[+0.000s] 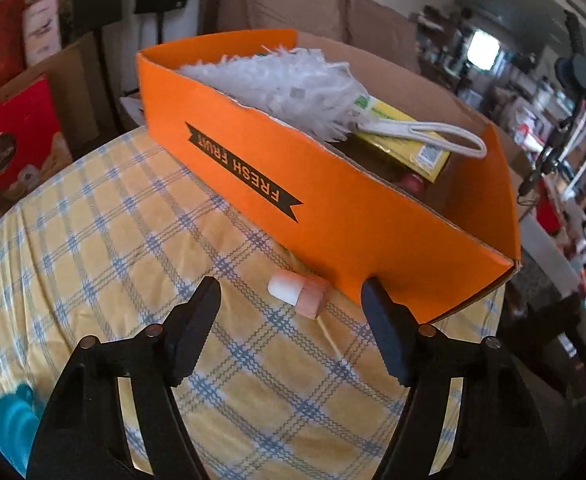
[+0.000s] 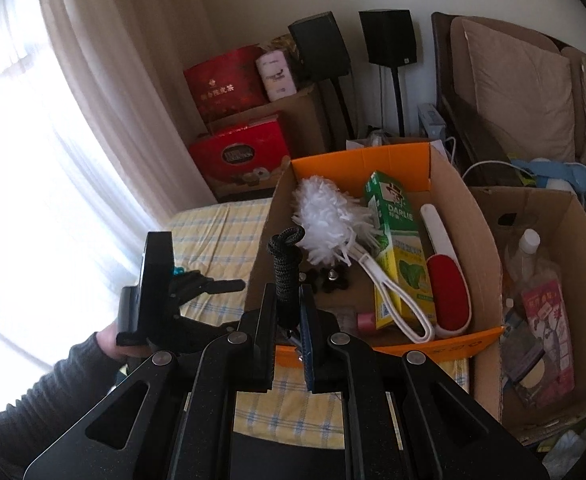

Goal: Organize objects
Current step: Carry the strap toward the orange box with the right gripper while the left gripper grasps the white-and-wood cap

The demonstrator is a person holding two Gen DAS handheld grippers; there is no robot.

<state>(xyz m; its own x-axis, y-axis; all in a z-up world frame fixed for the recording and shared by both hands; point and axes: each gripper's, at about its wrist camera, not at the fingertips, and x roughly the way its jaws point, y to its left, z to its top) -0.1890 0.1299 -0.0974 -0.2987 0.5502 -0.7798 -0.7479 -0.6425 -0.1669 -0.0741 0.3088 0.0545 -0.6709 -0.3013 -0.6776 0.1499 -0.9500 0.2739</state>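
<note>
An orange cardboard box (image 1: 333, 208) marked FRESH FRUIT stands on the checked cloth and holds a white duster (image 1: 293, 84) and a green-yellow toothpaste carton (image 1: 409, 136). A small white and pink eraser-like piece (image 1: 299, 292) lies on the cloth against the box's near wall. My left gripper (image 1: 291, 316) is open, its fingertips either side of that piece, just short of it. My right gripper (image 2: 287, 312) is shut on a black braided cord (image 2: 287, 268) and holds it over the box's near left corner (image 2: 265, 240). The box also holds a red and white lint brush (image 2: 447, 280).
A yellow and blue checked cloth (image 1: 133, 248) covers the table. A blue object (image 1: 13, 424) lies at the left edge. A second cardboard box (image 2: 541, 280) with bottles and packets stands to the right. Red gift boxes (image 2: 241, 160), speakers and a sofa lie beyond.
</note>
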